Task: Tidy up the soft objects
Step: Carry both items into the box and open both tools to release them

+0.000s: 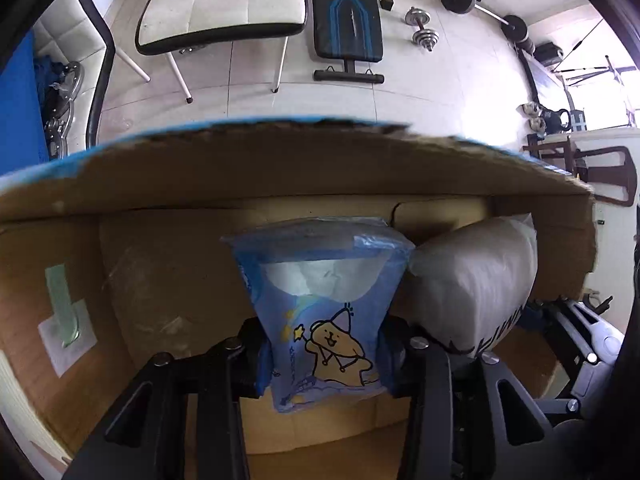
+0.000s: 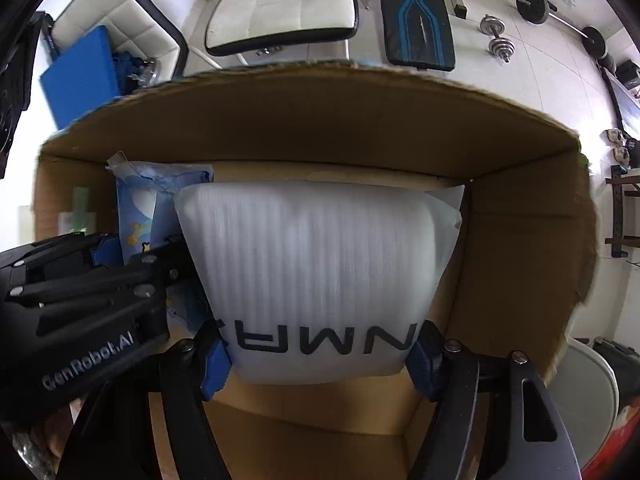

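A: Which step? 
B: Packing — left gripper (image 1: 324, 354) clamps the blue pack (image 1: 320, 312), right gripper (image 2: 322, 354) clamps the white bag (image 2: 320, 272), both inside the box (image 2: 320, 128).
A: Next? 
B: Probably lower, then release — gently.

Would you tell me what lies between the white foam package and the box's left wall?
In the right wrist view, the blue cartoon-printed packet and the left tongs gripping it fill the stretch between the white foam package and the cardboard box's left wall.
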Demonstrator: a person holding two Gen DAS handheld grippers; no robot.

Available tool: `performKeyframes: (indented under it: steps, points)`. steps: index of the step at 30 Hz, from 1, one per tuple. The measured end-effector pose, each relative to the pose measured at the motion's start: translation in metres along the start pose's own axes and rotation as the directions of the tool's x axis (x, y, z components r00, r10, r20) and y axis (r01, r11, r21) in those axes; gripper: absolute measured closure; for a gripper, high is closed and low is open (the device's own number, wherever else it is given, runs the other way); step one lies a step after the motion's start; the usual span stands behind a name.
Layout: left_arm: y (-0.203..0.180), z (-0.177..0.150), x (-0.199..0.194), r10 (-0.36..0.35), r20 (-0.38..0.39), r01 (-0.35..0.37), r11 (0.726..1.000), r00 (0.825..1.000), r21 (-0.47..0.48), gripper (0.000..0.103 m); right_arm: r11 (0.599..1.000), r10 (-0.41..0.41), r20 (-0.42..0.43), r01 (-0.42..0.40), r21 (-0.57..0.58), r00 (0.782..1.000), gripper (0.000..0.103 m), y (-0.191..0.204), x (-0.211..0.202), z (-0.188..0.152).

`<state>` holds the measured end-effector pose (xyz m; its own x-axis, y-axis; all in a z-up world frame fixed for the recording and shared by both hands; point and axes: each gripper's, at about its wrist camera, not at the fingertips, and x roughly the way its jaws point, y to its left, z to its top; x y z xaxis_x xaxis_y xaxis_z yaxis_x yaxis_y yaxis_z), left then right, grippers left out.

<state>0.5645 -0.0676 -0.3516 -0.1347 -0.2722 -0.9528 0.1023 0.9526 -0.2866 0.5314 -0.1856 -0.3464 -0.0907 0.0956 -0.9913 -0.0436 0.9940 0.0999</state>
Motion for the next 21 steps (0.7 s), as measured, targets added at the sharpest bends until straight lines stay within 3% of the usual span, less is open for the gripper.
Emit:
performKeyframes:
  steps: [2, 4, 6, 9, 11, 17, 21]
  points:
    - [0.001, -0.001, 0.003, 0.007, -0.011, -0.007, 1.000, 1.000, -0.012, 0.061, 1.000, -0.011, -0.009, 0.011, -0.004, 1.000, 0.027, 0.000, 0.008, 0.006]
    - [0.001, -0.003, 0.005, 0.006, -0.033, -0.007, 1.000, 0.999, -0.012, 0.051, 1.000, -0.027, -0.022, 0.026, -0.017, 0.999, 0.024, 0.002, 0.014, 0.009]
    - [-0.002, -0.007, 0.000, 0.036, -0.021, -0.036, 0.999, 0.999, 0.007, 0.027, 0.999, -0.030, -0.022, 0.029, -0.028, 0.999, 0.010, 0.005, 0.016, 0.012]
    - [-0.005, -0.016, -0.014, 0.087, 0.013, -0.087, 0.996, 0.996, 0.026, 0.012, 0.997, -0.051, -0.012, 0.050, -0.051, 0.999, 0.003, 0.013, 0.007, 0.010]
    - [-0.004, -0.024, -0.027, 0.076, 0.034, -0.077, 0.997, 0.996, 0.014, 0.006, 0.996, -0.065, -0.002, 0.065, -0.056, 0.998, 0.001, 0.017, -0.004, 0.005]
    - [-0.001, -0.058, -0.072, 0.104, 0.106, -0.102, 0.994, 0.989, -0.022, 0.003, 0.996, -0.079, 0.050, 0.080, -0.025, 0.996, 0.000, 0.020, -0.043, -0.026]
    - [-0.004, -0.100, -0.115, 0.174, 0.209, -0.173, 0.985, 0.962, -0.023, 0.002, 0.998, -0.058, 0.144, 0.054, 0.032, 0.988, 0.000, 0.014, -0.071, -0.056]
